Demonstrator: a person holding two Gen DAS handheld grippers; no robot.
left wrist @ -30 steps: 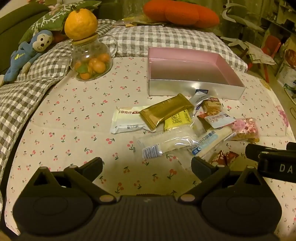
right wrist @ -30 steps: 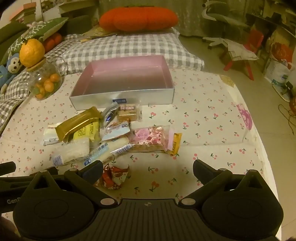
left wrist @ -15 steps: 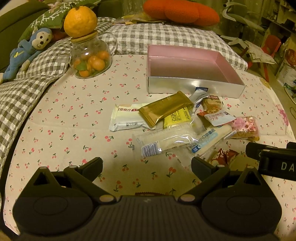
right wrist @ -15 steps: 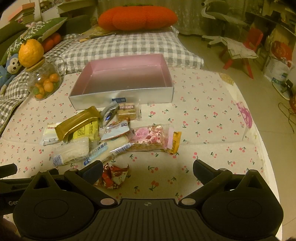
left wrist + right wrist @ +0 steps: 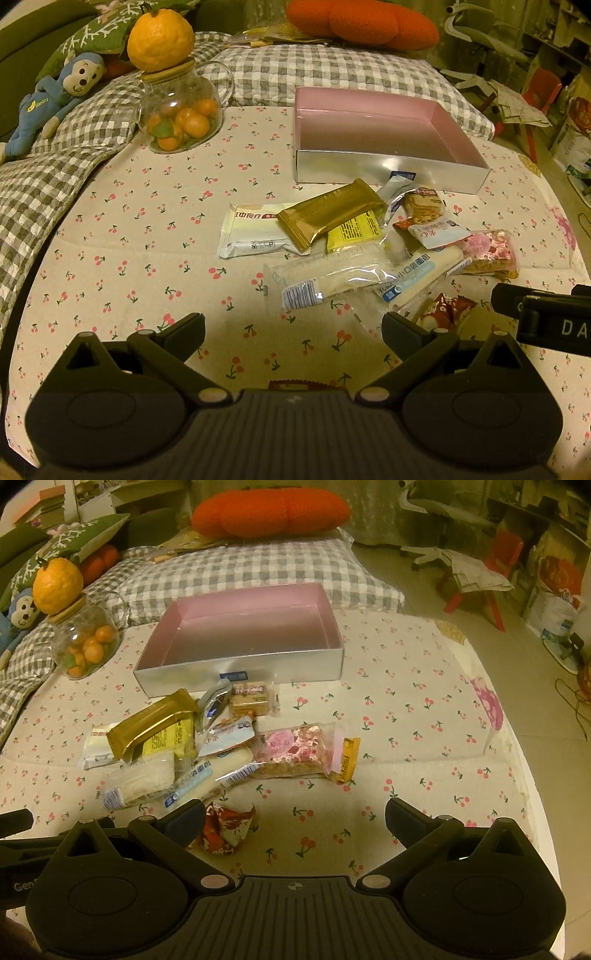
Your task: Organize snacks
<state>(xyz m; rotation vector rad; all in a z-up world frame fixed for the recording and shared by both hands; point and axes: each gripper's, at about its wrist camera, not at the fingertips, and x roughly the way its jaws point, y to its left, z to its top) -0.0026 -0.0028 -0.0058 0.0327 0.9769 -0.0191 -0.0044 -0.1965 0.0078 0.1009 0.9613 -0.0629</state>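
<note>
A pile of wrapped snacks lies on the cherry-print cloth: a gold bar (image 5: 328, 216) (image 5: 151, 722), a white packet (image 5: 251, 236), a clear bread pack (image 5: 343, 282) (image 5: 142, 779), a pink nougat pack (image 5: 489, 251) (image 5: 295, 749) and a small red wrapper (image 5: 443, 314) (image 5: 227, 827). Behind them stands an empty silver box with a pink inside (image 5: 388, 170) (image 5: 240, 672). My left gripper (image 5: 293, 326) hovers open before the pile, holding nothing. My right gripper (image 5: 295, 814) is open too, its left finger beside the red wrapper. The right gripper's side shows in the left wrist view (image 5: 546, 317).
A glass jar of small oranges (image 5: 179, 118) (image 5: 83, 646) with a big orange on its lid stands at the back left. Checked pillows (image 5: 332, 77), a blue monkey toy (image 5: 48, 107) and an orange cushion (image 5: 269, 511) lie behind. The bed edge drops off at right (image 5: 517, 738).
Both grippers have drawn back slightly and lifted, so the snacks and box sit a little lower and smaller in view. Nothing was picked up or moved.
</note>
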